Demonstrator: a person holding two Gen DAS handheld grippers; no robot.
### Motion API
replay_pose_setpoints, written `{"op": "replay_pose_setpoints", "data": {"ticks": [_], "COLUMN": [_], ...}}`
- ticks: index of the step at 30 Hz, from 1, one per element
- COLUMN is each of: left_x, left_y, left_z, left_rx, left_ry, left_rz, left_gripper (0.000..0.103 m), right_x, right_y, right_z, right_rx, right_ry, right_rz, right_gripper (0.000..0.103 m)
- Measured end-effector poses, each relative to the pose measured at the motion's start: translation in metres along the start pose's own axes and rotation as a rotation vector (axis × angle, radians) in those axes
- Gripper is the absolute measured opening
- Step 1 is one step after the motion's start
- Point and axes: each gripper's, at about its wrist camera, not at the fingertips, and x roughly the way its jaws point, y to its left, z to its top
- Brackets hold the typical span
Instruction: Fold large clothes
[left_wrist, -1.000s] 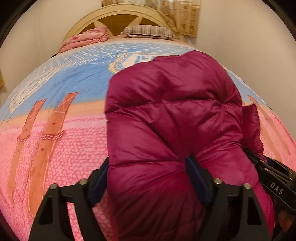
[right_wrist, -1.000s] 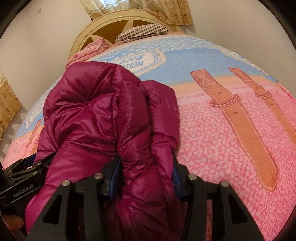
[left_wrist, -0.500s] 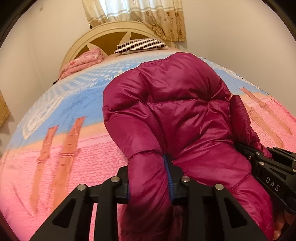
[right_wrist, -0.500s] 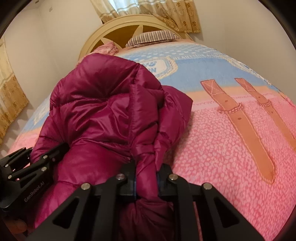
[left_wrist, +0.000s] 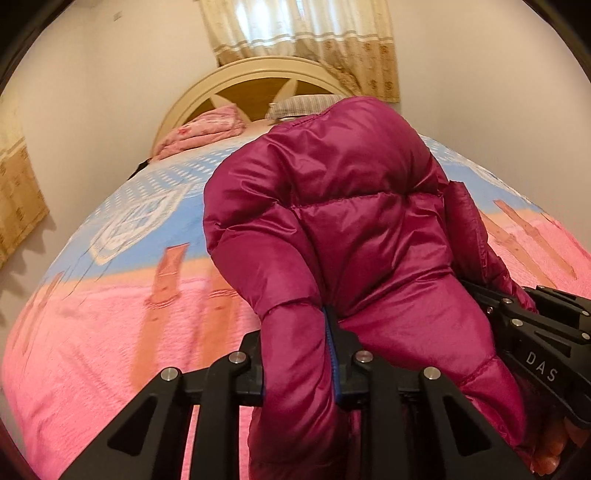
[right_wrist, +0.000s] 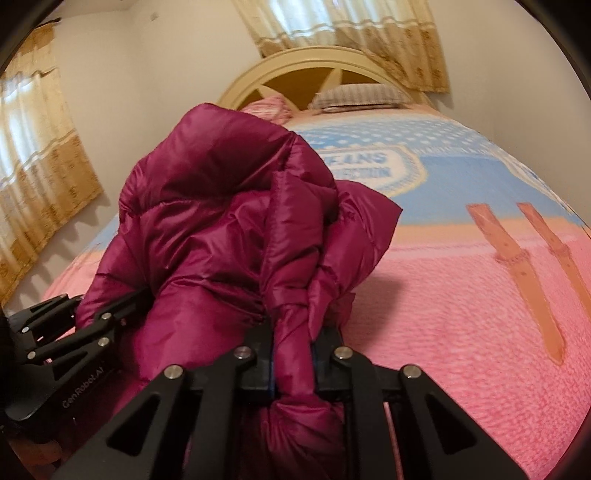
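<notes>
Since a second ago, both grippers have closed from a wide stance onto the garment and risen, so the headboard and curtains now sit lower in each view and the magenta puffer jacket (left_wrist: 332, 229) stands taller above the bed.

Left gripper (left_wrist: 299, 354): jaws clenched on a thick fold of the jacket's near edge. The blue pad (left_wrist: 330, 354) of one finger shows against the fabric; the other pad is hidden behind the fold.

Right gripper (right_wrist: 293, 363): jaws clenched on a narrower bunched fold of the same jacket (right_wrist: 229, 236), with quilted fabric bulging above and below the pinch.

Jacket position: held up at its near edge by both grippers, one beside the other, with the rest of the garment mounded beyond them over the pink and blue bedspread (left_wrist: 92, 332). Whether its far part rests on the bedspread cannot be told. In the right wrist view a loose flap (right_wrist: 369, 218) hangs out to the right over the bedspread (right_wrist: 461, 314).

Cross views: the right gripper's body appears at the right edge of the left wrist view (left_wrist: 535, 332), and the left gripper's body at the left edge of the right wrist view (right_wrist: 66, 343).

Background: arched headboard (left_wrist: 258, 77), striped pillow (right_wrist: 362, 96), folded pink blanket (left_wrist: 207, 129), curtains (left_wrist: 303, 33).
</notes>
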Motion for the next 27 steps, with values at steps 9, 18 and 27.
{"op": "replay_pose_setpoints", "data": {"ticks": [9, 18, 27], "left_x": [-0.025, -0.039, -0.048], "left_y": [0.066, 0.13, 0.184], "left_z": [-0.01, -0.021, -0.042], "left_rx": [-0.074, -0.137, -0.219], "left_ry": [-0.021, -0.033, -0.018], "left_rz": [0.077, 0.164, 0.236], "left_gripper": [0.023, 0.023, 0.023], "right_x": [0.006, 0.027, 0.048], "right_y": [0.009, 0.059, 0.108], "right_z": [0.003, 0.019, 0.018], "right_rx": [-0.084, -0.158, -0.246], "right_ry": [0.002, 0.014, 0.049], "right_rz": [0.091, 0.174, 0.238], "right_gripper": [0.015, 0.015, 0.015]}}
